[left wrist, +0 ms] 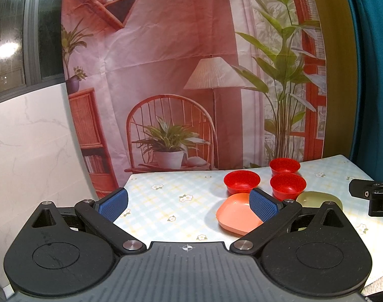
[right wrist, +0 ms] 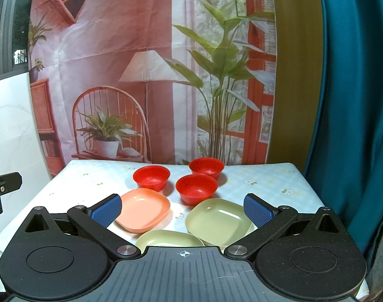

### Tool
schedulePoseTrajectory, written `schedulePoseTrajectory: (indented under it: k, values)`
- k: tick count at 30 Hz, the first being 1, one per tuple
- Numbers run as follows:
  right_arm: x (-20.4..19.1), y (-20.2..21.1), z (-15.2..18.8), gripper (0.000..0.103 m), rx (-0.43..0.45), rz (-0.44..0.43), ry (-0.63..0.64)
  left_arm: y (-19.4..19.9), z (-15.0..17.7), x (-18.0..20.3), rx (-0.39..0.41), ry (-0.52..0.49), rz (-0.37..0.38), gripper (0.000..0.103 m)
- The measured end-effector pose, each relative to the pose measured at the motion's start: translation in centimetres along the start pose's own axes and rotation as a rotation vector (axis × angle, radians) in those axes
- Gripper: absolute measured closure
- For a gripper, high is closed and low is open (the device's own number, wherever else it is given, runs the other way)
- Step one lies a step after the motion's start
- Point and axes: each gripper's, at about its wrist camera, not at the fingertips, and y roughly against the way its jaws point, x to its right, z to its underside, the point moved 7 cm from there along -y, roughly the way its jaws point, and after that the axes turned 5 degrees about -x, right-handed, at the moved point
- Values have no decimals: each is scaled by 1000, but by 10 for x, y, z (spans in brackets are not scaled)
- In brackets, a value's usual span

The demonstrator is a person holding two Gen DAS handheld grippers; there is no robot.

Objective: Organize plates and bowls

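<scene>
Six dishes sit loose on the flowered tablecloth (right wrist: 267,176), none stacked yet, so we judge the sorting has not begun. We count three red bowls: one at the back (right wrist: 206,167), one left of it (right wrist: 151,177), and one nearer to us (right wrist: 196,188). In front of them lie the plates: a salmon plate (right wrist: 143,210) on the left, a green plate (right wrist: 220,220) on the right, and a second green plate (right wrist: 170,239) nearest, half hidden under the right tool's body.

Both tools hang above the cloth with nothing in them. Our right gripper (right wrist: 182,210) stands wide, its blue pads (right wrist: 257,212) spread past the plates. Our left gripper (left wrist: 189,203) is equally wide, hovering over bare cloth with the salmon plate (left wrist: 235,214) just beside its right pad.

We think the sensible first move is the pair of green plates, since they match and lie almost touching. To do it well, we come down on one edge of the farther green plate, one pad above the rim and one below, and close firmly, because these shallow rims look smooth and likely to slip. We lift clear before travelling, so the plate does not knock the near red bowl, which stands just beside its far corner. Then we lower it flat onto its twin. The bowls nest afterwards, gripped by the wall.
</scene>
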Motion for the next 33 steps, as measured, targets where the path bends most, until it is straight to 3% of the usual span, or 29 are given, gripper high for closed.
schedulePoseTrajectory:
  k: [33]
  values:
    - [2, -2, 1, 0, -2, 0, -4, -3, 0, 2, -10, 1, 1, 0]
